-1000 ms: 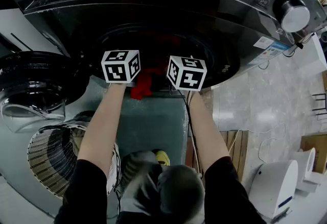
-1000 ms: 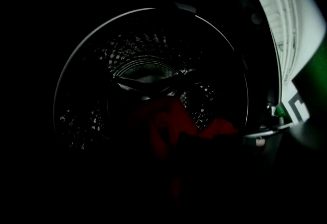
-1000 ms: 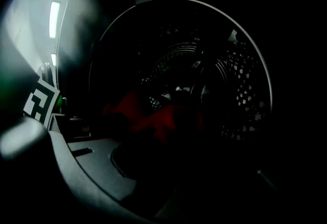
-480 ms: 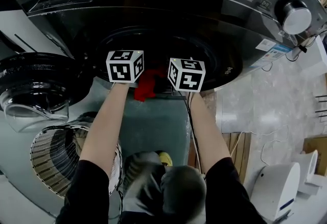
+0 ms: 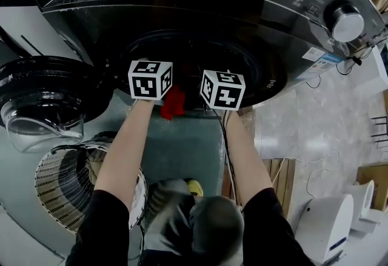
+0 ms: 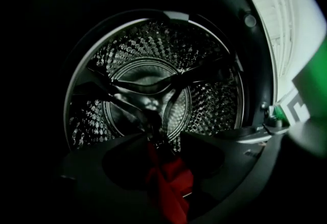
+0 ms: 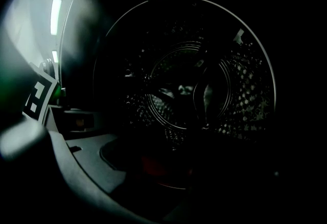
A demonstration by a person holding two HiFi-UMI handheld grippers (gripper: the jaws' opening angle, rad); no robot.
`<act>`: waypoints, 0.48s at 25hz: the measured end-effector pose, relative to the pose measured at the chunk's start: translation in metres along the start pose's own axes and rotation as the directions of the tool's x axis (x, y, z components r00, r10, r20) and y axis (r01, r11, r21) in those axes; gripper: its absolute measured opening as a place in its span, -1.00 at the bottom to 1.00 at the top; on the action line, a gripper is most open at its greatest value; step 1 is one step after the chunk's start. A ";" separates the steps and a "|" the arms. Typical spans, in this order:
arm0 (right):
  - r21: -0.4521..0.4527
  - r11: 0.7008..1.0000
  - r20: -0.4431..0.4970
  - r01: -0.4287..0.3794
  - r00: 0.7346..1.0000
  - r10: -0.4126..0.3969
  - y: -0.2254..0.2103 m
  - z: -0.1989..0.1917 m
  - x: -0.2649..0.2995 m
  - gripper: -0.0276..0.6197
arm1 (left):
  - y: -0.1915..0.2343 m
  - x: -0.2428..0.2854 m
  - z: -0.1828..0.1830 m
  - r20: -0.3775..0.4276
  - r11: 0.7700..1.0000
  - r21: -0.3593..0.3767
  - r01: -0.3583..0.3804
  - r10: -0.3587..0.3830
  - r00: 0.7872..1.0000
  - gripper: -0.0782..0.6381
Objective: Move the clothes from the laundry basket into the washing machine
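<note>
Left gripper (image 6: 166,141), right gripper (image 7: 168,167): jaws just opened, released | red garment (image 6: 171,187) between left jaws, across drum lip (image 6: 240,136) | risk: overhanging tail dragging it out.

A red cloth garment (image 5: 173,103) hangs over the lower lip of the mouth of the dark front-loading washing machine (image 5: 182,10). The machine's round glass door (image 5: 42,101) stands open at its left. The round slatted laundry basket (image 5: 57,183) sits before the machine, below that door.

One washing machine (image 5: 182,13), with one open door (image 5: 42,92) at its left and one knob (image 5: 347,22) at far right. One laundry basket (image 5: 54,183) near left. One red garment (image 5: 174,103). Two grippers: left gripper (image 6: 166,159), right gripper (image 7: 163,164).
</note>
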State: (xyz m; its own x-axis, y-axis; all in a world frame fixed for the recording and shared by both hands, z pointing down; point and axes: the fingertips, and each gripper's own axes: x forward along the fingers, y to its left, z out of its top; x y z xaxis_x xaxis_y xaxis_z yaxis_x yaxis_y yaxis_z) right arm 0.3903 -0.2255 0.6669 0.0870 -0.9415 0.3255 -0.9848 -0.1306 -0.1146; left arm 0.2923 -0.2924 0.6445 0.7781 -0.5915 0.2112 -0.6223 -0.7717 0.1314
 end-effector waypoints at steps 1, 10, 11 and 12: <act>-0.001 1.000 0.001 0.002 1.000 -0.002 0.001 0.000 -0.002 -0.05 | 0.000 -0.002 0.001 0.001 1.000 0.001 -0.001 0.001 1.000 -0.23; -0.001 1.000 0.009 0.012 1.000 -0.012 0.004 0.001 -0.028 -0.56 | 0.000 -0.026 0.001 -0.001 0.999 -0.002 -0.039 0.039 0.999 -0.46; 0.000 1.000 0.009 0.017 1.000 -0.017 0.003 0.001 -0.032 -0.61 | -0.001 -0.029 0.000 -0.003 0.999 -0.003 -0.044 0.044 0.999 -0.50; 0.000 1.000 0.007 0.024 1.000 -0.024 0.002 0.000 -0.035 -0.68 | -0.002 -0.032 -0.001 -0.004 0.999 -0.003 -0.048 0.048 0.999 -0.55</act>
State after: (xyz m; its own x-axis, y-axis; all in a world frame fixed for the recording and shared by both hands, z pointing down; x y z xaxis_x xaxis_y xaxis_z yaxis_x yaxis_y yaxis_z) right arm 0.3851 -0.1928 0.6551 0.1113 -0.9404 0.3215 -0.9824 -0.1529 -0.1072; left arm 0.2688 -0.2720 0.6381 0.7473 -0.6268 0.2207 -0.6590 -0.7418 0.1245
